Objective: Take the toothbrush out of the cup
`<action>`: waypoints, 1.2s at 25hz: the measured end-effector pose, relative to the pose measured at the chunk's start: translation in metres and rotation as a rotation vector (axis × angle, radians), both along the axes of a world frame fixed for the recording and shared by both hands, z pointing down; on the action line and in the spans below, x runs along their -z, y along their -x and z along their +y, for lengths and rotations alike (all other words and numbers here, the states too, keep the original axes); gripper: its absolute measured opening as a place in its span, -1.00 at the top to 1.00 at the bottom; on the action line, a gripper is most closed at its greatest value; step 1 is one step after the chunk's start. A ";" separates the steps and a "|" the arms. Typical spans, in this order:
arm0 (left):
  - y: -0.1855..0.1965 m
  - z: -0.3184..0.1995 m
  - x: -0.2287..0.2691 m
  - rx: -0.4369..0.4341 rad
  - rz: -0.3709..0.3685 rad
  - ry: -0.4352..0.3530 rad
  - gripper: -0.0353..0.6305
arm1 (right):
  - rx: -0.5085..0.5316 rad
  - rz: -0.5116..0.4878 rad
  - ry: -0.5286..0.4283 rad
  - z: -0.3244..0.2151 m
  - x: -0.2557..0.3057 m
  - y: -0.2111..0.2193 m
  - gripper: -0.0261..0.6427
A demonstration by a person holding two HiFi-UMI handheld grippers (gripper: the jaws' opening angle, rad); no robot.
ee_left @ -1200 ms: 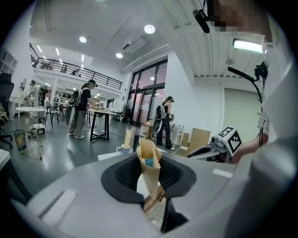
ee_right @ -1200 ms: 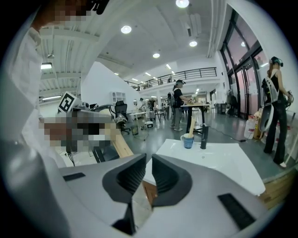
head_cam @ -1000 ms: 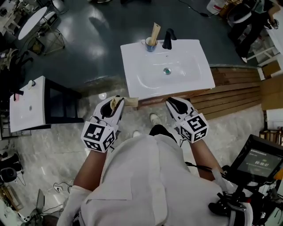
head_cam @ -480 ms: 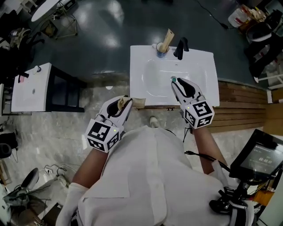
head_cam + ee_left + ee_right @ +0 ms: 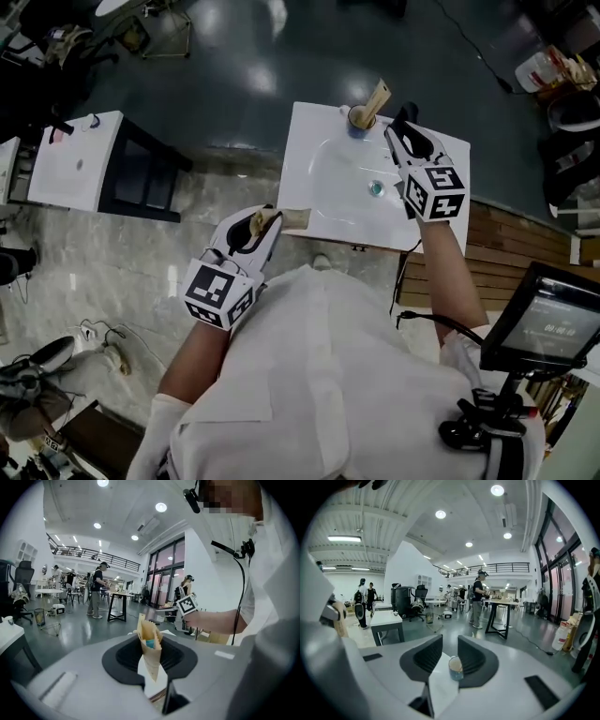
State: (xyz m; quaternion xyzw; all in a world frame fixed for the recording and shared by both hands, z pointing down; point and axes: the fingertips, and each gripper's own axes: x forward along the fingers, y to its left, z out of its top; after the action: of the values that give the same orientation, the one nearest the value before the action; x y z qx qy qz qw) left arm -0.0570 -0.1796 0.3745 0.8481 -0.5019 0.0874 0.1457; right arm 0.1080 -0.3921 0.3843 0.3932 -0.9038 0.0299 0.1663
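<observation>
Head view: from overhead, steeply down, well above sink (image 5: pixel 328 202). Left gripper view: low, near side, facing right toward right gripper (image 5: pixel 405 117). Right gripper view: close on far cup (image 5: pixel 455 667), shared with head view.

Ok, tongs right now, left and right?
Left tongs: closed on a tan paper packet.
Right tongs: open, holding nothing.

The white washbasin (image 5: pixel 323 202) has a teal drain (image 5: pixel 376 188) at its middle. Wooden planks (image 5: pixel 530 234) lie on the floor just right of the washbasin. A smaller white washstand (image 5: pixel 75 159) stands well to its left, and a lit screen (image 5: pixel 547 328) sits below and right of it.
</observation>
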 end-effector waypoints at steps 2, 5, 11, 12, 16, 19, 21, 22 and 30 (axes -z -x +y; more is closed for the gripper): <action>-0.001 -0.007 -0.003 0.029 -0.001 0.004 0.67 | -0.008 0.013 0.010 -0.028 -0.005 -0.002 0.67; 0.000 -0.013 -0.008 0.076 0.002 0.019 0.67 | -0.014 0.034 0.033 -0.066 -0.014 -0.004 0.67; 0.012 -0.010 -0.011 0.162 0.021 0.026 0.67 | 0.015 0.074 0.086 -0.108 -0.025 0.007 0.65; 0.013 -0.010 -0.012 0.171 0.025 0.028 0.67 | 0.019 0.088 0.096 -0.115 -0.028 0.009 0.66; 0.017 -0.009 -0.015 0.190 0.038 0.034 0.67 | 0.030 0.170 0.145 -0.137 -0.044 0.012 0.65; 0.024 -0.007 -0.016 0.194 0.033 0.034 0.67 | 0.044 0.225 0.193 -0.145 -0.056 0.014 0.62; 0.032 -0.003 -0.019 0.197 0.032 0.036 0.67 | 0.054 0.260 0.211 -0.145 -0.064 0.019 0.63; 0.036 -0.002 -0.021 0.199 0.033 0.038 0.67 | 0.063 0.279 0.214 -0.144 -0.067 0.022 0.62; 0.039 -0.006 -0.028 0.186 0.042 0.060 0.67 | 0.080 0.375 0.243 -0.148 -0.088 0.027 0.65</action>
State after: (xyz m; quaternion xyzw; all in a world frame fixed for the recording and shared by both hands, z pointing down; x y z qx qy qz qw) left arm -0.0963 -0.1858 0.4021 0.7947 -0.5724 0.0708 0.1889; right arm 0.0807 -0.5401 0.4720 0.3327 -0.8618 0.0583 0.3785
